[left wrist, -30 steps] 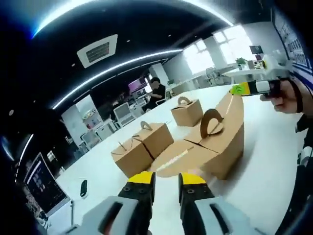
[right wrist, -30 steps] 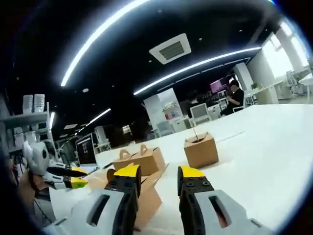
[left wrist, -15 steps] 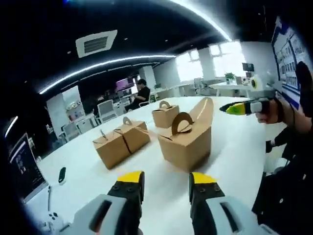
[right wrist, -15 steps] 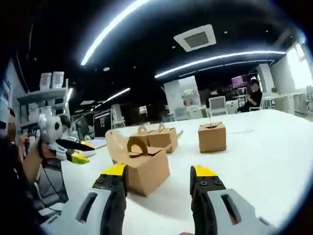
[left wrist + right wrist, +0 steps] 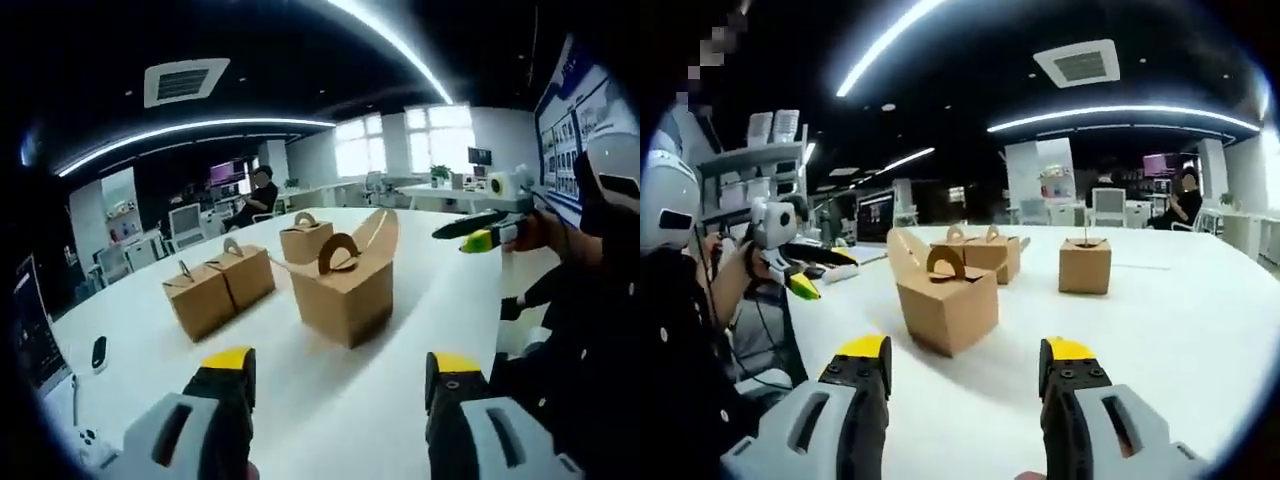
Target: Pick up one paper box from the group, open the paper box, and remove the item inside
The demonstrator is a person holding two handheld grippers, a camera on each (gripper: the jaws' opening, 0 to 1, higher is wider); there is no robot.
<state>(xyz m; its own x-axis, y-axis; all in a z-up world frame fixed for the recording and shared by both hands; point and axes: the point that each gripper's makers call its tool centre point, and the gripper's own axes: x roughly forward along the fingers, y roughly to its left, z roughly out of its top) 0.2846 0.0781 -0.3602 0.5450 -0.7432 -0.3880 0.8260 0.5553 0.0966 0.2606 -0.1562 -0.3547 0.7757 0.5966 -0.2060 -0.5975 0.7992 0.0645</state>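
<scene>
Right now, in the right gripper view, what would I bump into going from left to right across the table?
The other hand-held gripper → the open paper box → the closed box with handles → the small box standing apart on the white table.

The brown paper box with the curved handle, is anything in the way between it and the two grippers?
Nothing visible is. Only bare white table lies between the brown paper box with the curved handle and the open left gripper, and likewise before the open right gripper.
</scene>
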